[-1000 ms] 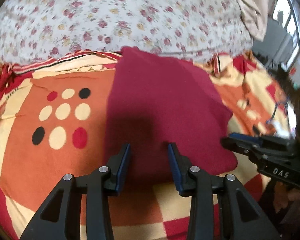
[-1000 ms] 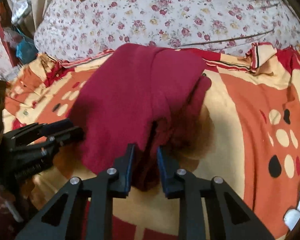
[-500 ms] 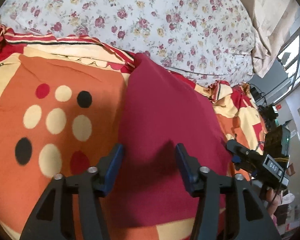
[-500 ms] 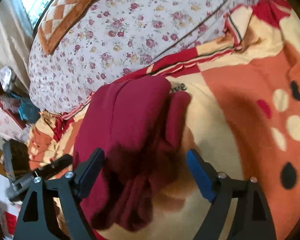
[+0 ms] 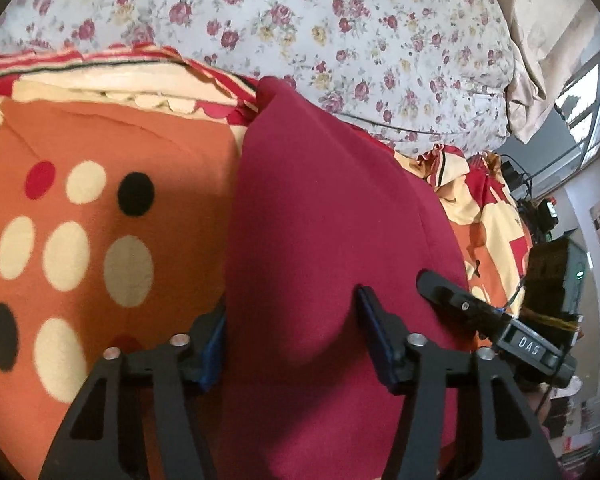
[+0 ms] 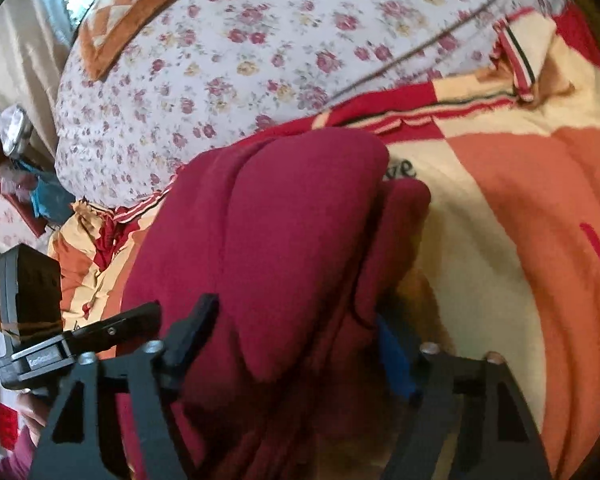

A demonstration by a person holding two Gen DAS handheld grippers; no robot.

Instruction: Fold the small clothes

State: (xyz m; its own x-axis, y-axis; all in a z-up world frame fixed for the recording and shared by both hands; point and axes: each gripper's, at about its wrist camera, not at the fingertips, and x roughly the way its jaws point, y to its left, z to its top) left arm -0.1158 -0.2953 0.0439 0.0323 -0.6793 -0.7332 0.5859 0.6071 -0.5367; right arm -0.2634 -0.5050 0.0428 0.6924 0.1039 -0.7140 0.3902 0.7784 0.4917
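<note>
Left wrist view: we count one dark red garment (image 5: 332, 248) lying on one patterned blanket (image 5: 100, 240), bunched between our left gripper (image 5: 292, 344) fingers, jaws closing. One right gripper (image 6: 296, 336) straddles the same garment's folded layers, jaws closing too. One floral quilt (image 5: 300, 20) lies beyond both.

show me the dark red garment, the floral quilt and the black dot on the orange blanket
dark red folded garment (image 5: 324, 216), left wrist view, flat top layer
white floral quilt (image 5: 300, 24), left wrist view, middle
black dot (image 5: 136, 194), left wrist view, its centre
</note>
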